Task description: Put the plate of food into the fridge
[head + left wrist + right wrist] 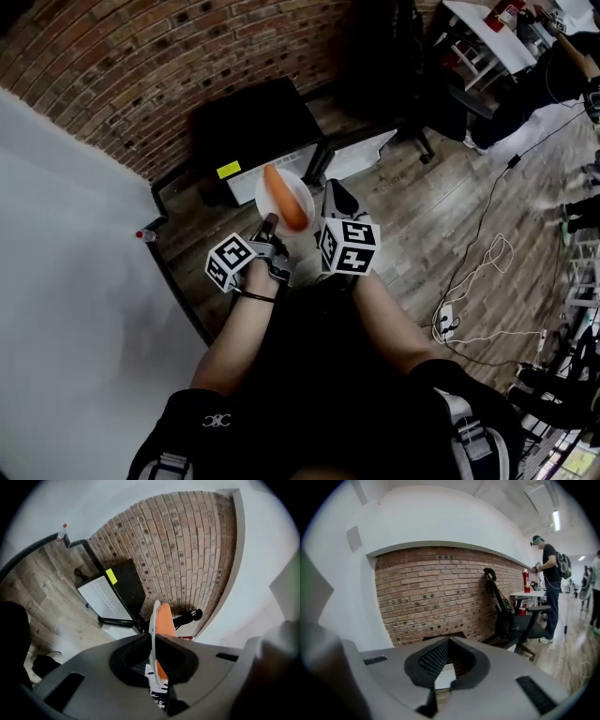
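Observation:
A white plate point(305, 197) carrying an orange carrot point(286, 204) is held out in front of me, over the wood floor. My left gripper point(272, 225) is shut on the plate's near rim. In the left gripper view the plate point(152, 630) stands edge-on between the jaws, with the carrot point(165, 620) on its right face. My right gripper point(333, 192) hovers just right of the plate, shut with nothing in it point(449, 641). The small black fridge point(251, 122) stands against the brick wall, and its white-lined door point(105, 599) hangs open.
A white wall point(66, 281) runs along my left, with a small bottle point(145, 235) at its foot. A black office chair point(412, 84) and a white table point(487, 33) stand to the right. Cables point(478, 281) trail over the floor. A person point(548, 583) stands by the table.

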The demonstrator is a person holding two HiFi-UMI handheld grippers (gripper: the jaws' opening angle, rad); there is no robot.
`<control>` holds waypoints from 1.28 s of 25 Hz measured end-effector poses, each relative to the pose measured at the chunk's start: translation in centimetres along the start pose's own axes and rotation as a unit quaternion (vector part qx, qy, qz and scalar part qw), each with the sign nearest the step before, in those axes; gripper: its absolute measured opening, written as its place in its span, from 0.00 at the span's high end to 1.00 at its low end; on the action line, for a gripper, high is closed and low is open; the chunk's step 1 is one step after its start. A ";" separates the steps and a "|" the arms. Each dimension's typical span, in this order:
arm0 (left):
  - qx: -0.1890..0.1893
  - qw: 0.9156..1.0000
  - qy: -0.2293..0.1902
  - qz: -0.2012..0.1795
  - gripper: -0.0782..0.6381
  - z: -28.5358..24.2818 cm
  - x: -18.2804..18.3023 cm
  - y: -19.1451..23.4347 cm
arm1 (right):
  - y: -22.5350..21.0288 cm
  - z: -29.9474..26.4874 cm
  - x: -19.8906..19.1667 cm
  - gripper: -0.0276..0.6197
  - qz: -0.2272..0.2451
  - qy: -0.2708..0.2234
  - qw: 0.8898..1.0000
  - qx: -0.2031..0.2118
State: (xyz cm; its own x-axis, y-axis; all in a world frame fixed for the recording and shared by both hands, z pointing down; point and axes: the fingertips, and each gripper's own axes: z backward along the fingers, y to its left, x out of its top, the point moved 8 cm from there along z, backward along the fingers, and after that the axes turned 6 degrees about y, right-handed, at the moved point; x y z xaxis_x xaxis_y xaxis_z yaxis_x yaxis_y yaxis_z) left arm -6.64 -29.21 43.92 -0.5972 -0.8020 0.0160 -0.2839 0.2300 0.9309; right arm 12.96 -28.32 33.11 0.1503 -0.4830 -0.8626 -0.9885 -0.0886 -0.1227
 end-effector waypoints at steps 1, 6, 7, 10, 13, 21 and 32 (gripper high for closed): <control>0.000 1.000 0.003 -0.004 0.86 -1.3 0.0 1.7 | -0.7 -1.4 -1.4 0.94 -0.001 -0.002 1.000 0.001; -0.008 1.000 0.002 -0.020 0.86 -9.0 1.1 11.3 | -3.5 -9.9 -9.8 0.94 0.010 -0.011 1.000 0.012; -0.014 1.000 0.000 -0.020 0.86 -10.6 1.4 13.5 | -4.0 -11.7 -11.9 0.94 0.015 -0.013 1.000 0.016; -0.038 0.999 -0.015 -0.019 0.86 -15.9 3.0 19.9 | -5.8 -18.0 -17.8 0.94 0.023 -0.024 0.999 0.032; -0.043 0.998 -0.037 -0.020 0.86 -20.5 4.8 25.5 | -7.3 -23.4 -23.1 0.94 0.026 -0.032 0.998 0.044; -0.027 0.994 -0.103 -0.014 0.86 -27.6 11.0 32.6 | -9.1 -29.9 -31.4 0.94 0.019 -0.023 0.998 0.063; 0.008 0.991 -0.117 -0.065 0.86 -33.6 18.2 34.6 | -9.1 -32.7 -35.1 0.94 -0.041 -0.022 0.995 0.086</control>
State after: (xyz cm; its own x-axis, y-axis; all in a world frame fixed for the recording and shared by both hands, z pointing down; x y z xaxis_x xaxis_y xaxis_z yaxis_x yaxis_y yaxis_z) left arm -2.17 -54.34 88.69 -0.7120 -0.6759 -0.1904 -0.3801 0.1429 0.9138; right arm 17.26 -39.04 80.55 0.2326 -0.4411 -0.8668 -0.9620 0.0271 -0.2719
